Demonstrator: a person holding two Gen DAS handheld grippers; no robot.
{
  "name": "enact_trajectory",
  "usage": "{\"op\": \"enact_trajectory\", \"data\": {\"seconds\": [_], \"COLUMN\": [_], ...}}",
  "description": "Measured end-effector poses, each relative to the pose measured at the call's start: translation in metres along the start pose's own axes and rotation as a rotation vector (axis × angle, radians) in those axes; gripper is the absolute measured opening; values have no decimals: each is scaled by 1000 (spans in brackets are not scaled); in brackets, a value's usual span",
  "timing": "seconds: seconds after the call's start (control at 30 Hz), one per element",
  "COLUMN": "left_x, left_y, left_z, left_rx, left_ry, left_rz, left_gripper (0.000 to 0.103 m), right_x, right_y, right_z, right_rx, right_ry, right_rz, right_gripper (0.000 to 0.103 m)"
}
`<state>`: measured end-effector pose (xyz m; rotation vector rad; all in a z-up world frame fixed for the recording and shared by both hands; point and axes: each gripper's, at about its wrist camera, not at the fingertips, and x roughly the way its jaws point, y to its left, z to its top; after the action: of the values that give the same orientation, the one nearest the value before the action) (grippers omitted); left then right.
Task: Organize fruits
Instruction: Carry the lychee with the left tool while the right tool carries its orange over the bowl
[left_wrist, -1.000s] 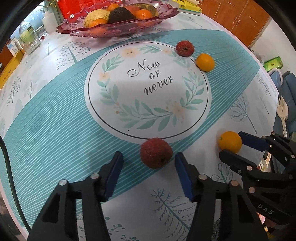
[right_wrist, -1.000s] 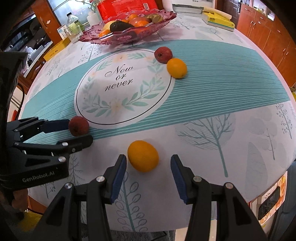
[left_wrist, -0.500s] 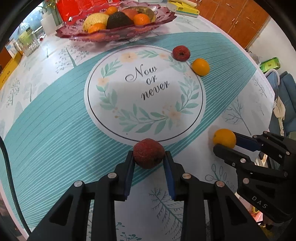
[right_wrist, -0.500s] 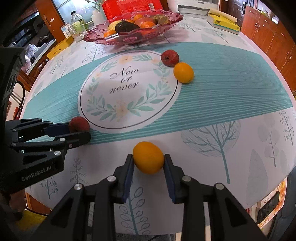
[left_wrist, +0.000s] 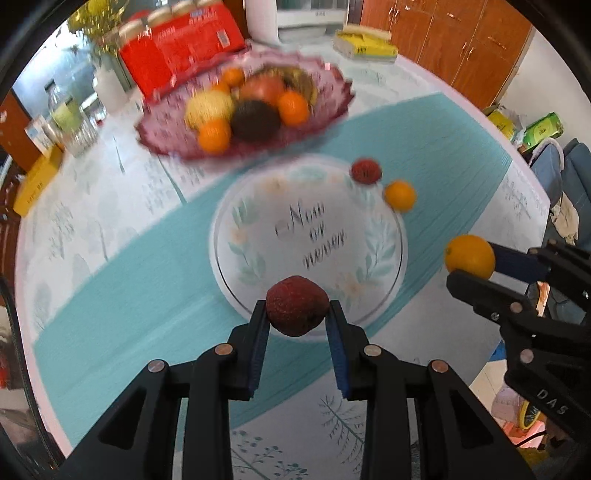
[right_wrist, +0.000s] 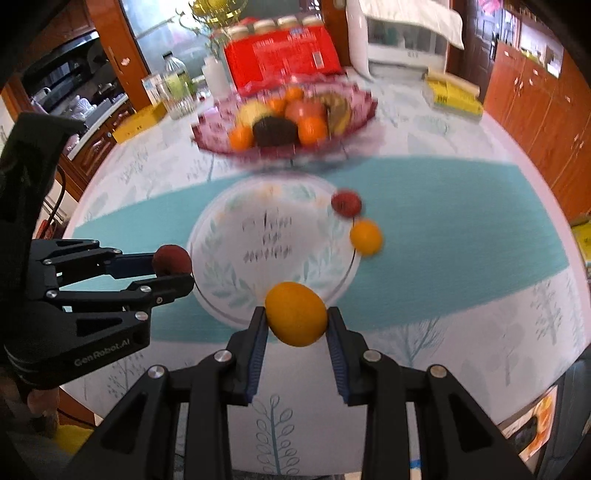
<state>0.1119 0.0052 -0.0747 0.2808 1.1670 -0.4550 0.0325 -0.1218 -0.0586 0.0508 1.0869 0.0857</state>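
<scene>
My left gripper (left_wrist: 297, 314) is shut on a dark red bumpy fruit (left_wrist: 297, 311) and holds it above the tablecloth. My right gripper (right_wrist: 296, 317) is shut on an orange (right_wrist: 296, 314), also lifted off the cloth. Each gripper shows in the other's view: the right one with its orange (left_wrist: 470, 256) at the right, the left one with the red fruit (right_wrist: 172, 259) at the left. A second red fruit (left_wrist: 365, 170) and a second orange (left_wrist: 400, 194) lie together on the cloth. Behind them stands a purple glass fruit bowl (left_wrist: 332, 107) with several fruits.
The round table (right_wrist: 480, 229) has a teal band and a white printed circle (left_wrist: 310, 236). At the back stand a red package (left_wrist: 181, 48), glass jars (left_wrist: 74, 125), a yellow box (left_wrist: 35, 181) and a yellow book (right_wrist: 452, 96). Wooden cabinets (right_wrist: 535, 81) stand at the right.
Both grippers closed from open onto their fruits, the left on the red fruit, the right on the orange. Both then rose off the table; the bowl now appears nearer the centre.
</scene>
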Motion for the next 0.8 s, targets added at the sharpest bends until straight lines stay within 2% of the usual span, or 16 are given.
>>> {"op": "enact_trajectory", "data": {"seconds": [0.3,0.53,0.7,0.8], "left_x": [-59,-113,-144,-149], "left_y": [14,33,45,50], "left_z": [56,113,153,173], "left_rx": [24,35,23,13], "left_ry": [-134,-282,-369,-391], "left_rz": [37,122,176,204], "left_gripper": [29,30,30,30], "right_x": [-59,-109,-130,-130], "right_y": [0,-8,-13,-15], "right_z": [65,130,177,205], "right_rx": [-78,-148,-173,-175], "right_ry": [-117,-229,-302,-313], "right_rz": [3,-14,-25,-19], "right_gripper": [32,32,32,32]}}
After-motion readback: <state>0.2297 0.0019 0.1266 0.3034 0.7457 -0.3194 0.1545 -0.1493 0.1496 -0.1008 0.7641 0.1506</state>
